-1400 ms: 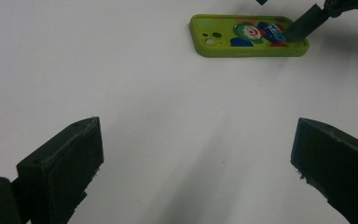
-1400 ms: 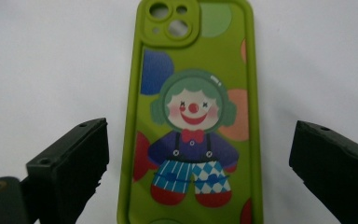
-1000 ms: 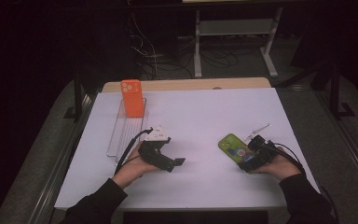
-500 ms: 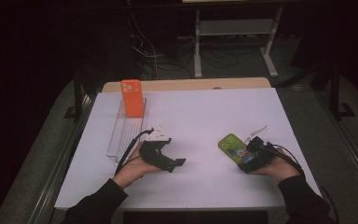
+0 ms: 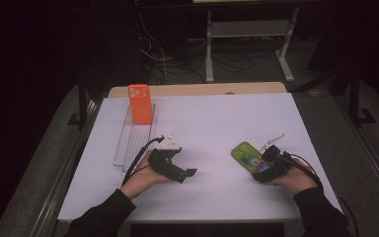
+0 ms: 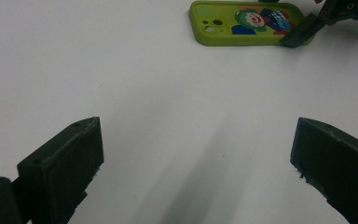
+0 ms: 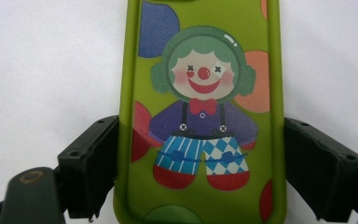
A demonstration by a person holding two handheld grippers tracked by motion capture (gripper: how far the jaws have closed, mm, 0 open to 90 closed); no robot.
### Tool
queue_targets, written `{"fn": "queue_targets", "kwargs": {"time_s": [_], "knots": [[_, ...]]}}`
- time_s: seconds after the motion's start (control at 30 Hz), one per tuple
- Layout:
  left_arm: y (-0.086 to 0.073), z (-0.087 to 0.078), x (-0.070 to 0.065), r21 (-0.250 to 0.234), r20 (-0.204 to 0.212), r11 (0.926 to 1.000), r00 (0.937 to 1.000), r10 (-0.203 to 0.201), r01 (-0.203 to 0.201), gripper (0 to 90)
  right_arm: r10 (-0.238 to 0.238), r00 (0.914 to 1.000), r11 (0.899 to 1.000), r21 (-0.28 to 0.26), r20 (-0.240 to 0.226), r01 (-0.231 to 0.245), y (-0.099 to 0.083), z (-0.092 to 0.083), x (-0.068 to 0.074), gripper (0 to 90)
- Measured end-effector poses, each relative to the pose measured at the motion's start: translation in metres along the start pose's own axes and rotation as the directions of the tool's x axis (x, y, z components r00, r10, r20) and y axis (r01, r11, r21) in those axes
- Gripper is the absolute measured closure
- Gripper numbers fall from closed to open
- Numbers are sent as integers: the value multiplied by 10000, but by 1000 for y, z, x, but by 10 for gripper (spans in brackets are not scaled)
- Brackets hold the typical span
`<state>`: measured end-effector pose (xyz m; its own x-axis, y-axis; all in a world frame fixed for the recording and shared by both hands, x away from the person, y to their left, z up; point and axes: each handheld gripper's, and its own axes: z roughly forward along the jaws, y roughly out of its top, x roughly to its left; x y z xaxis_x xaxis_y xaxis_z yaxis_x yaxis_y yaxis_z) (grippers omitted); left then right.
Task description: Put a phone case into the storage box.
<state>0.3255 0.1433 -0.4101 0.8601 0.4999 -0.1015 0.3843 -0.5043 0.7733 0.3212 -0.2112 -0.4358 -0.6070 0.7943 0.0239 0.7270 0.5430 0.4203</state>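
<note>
Count: two phone cases, one green (image 5: 247, 156), one orange (image 5: 140, 103); one clear rack (image 5: 128, 148); two grippers, left (image 5: 186, 174), right (image 5: 266, 167).

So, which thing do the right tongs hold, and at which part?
The right tongs grip the green clown-printed phone case by its two long side edges, near its lower end.

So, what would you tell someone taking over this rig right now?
Right claw: jaws at both long edges of the green clown phone case, just been closing; whether they grip yet is unclear.
Left claw: open, nothing between its jaws, resting on the white table.
Orange phone case stands upright at the far end of the clear rack.
Left, probably: lift the green case and slot it into the rack.
</note>
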Motion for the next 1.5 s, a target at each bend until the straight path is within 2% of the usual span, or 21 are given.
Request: {"fn": "queue_targets", "kwargs": {"time_s": [0.2,0.27,0.33,0.57,0.6,0.63,0.9,0.97,1.07,1.23,1.27,1.3,1.37,1.43,1.5], "knots": [[0,-1,1,-14,-5,10000,10000,55,-55,26,-47,9999,10000,41,-91,47,1,-1,-1,153],[0,-1,1,-34,-3,10000,10000,-42,42,59,-69,10000,10000,-8,-54,69,2,-2,0,153],[0,-1,2,35,-45,9999,9999,137,-137,59,-107,9999,9999,-97,-83,106,3,-4,0,153],[6,-3,0,23,-4,9995,9995,318,-318,39,-626,9980,9978,-207,-130,623,13,-12,0,153],[7,-4,1,36,57,9992,9992,398,-398,29,-656,9977,9977,-192,-174,653,15,-13,1,153],[9,-4,0,121,89,9989,9989,459,-460,27,-900,9958,9957,-257,-188,895,17,-13,0,152],[27,-6,3,222,673,9965,9946,794,-810,9,-1422,9891,9896,-265,-375,1413,34,-20,0,152],[34,-7,5,362,715,9926,9910,1130,-1158,9,-1607,9862,9864,-423,-404,1590,39,-22,-2,152],[42,-8,11,470,850,9898,9879,1300,-1343,9,-1786,9823,9829,-553,-565,1755,45,-25,-3,152],[53,-8,16,362,1207,9875,9816,1480,-1533,9,-2234,9699,9736,-702,-968,2173,57,-29,-4,152],[54,-7,17,294,1301,9868,9794,1542,-1593,10,-2460,9634,9681,-752,-1062,2389,60,-29,-4,152],[56,-7,17,288,1372,9851,9768,1642,-1696,10,-2525,9606,9667,-732,-1162,2453,63,-29,-3,152],[58,-5,18,242,1400,9860,9771,1602,-1651,10,-3041,9448,9514,-890,-1222,2947,69,-26,-2,152],[60,-3,17,255,1336,9841,9762,1707,-1756,10,-3282,9351,9433,-984,-1340,3170,73,-23,-1,152],[60,-1,15,359,1414,9806,9723,1859,-1927,10,-3543,9238,9345,-924,-1452,3438,78,-19,2,152]]}}
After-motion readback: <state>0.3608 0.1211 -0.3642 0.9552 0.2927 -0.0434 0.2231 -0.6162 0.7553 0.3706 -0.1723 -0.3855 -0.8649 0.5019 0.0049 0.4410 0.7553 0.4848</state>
